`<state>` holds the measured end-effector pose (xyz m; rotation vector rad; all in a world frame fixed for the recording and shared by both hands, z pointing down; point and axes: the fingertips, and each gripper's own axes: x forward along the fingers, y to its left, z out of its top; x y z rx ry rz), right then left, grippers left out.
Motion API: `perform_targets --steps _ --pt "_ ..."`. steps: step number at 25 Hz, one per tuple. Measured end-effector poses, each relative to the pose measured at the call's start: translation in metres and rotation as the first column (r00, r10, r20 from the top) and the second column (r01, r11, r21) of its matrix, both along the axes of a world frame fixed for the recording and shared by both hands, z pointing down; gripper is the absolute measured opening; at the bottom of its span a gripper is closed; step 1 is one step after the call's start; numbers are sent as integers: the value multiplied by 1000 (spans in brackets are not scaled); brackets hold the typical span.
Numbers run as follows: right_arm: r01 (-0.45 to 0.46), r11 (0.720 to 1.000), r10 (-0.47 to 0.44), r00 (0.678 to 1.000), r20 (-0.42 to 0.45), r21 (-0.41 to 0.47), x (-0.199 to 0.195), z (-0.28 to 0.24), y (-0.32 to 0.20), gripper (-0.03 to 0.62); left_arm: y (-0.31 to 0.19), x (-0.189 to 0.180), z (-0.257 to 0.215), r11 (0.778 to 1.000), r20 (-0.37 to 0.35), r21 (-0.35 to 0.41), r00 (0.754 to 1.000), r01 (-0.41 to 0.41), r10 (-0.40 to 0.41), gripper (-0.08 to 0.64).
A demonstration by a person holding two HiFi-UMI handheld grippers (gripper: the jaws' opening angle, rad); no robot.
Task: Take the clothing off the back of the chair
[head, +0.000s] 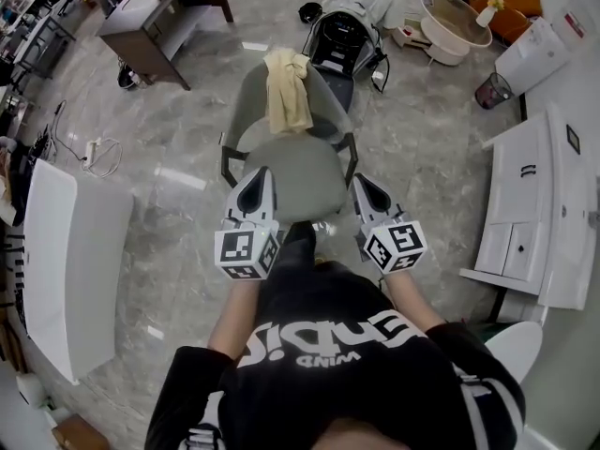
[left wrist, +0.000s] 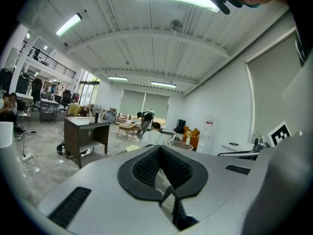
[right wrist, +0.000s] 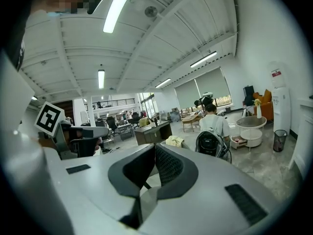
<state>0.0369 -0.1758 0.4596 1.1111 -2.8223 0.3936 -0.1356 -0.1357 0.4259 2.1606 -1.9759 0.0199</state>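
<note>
A pale yellow garment point(head: 287, 89) hangs over the back of a grey-green chair point(head: 302, 178) in the middle of the head view. My two grippers are held side by side over the chair's front edge and point toward the backrest. The left gripper point(head: 258, 176) is shut and holds nothing. The right gripper point(head: 362, 183) also looks shut and holds nothing. Both are well short of the garment. The garment point(right wrist: 174, 141) shows just beyond the right gripper point(right wrist: 154, 149) in its own view. The left gripper point(left wrist: 160, 153) hides most of the chair in its own view.
A black backpack point(head: 339, 34) stands on the floor right behind the chair, by a person in a white top point(right wrist: 213, 125). A white cabinet point(head: 536, 204) lines the right side and a white table point(head: 66, 261) the left. A dark desk point(head: 157, 12) and floor cables point(head: 96, 154) lie far left.
</note>
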Motion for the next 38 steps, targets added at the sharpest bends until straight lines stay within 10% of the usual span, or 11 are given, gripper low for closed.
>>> perform_targets --steps 15,24,38 --pt "-52 999 52 999 11 0 -18 -5 -127 14 -141 -26 6 999 -6 29 1000 -14 14 19" --pt "-66 998 66 998 5 -10 -32 -5 -159 14 -195 -55 19 998 10 23 998 57 -57 385" --pt "-128 990 127 992 -24 -49 -31 3 -189 14 -315 -79 112 991 52 -130 998 34 -27 408"
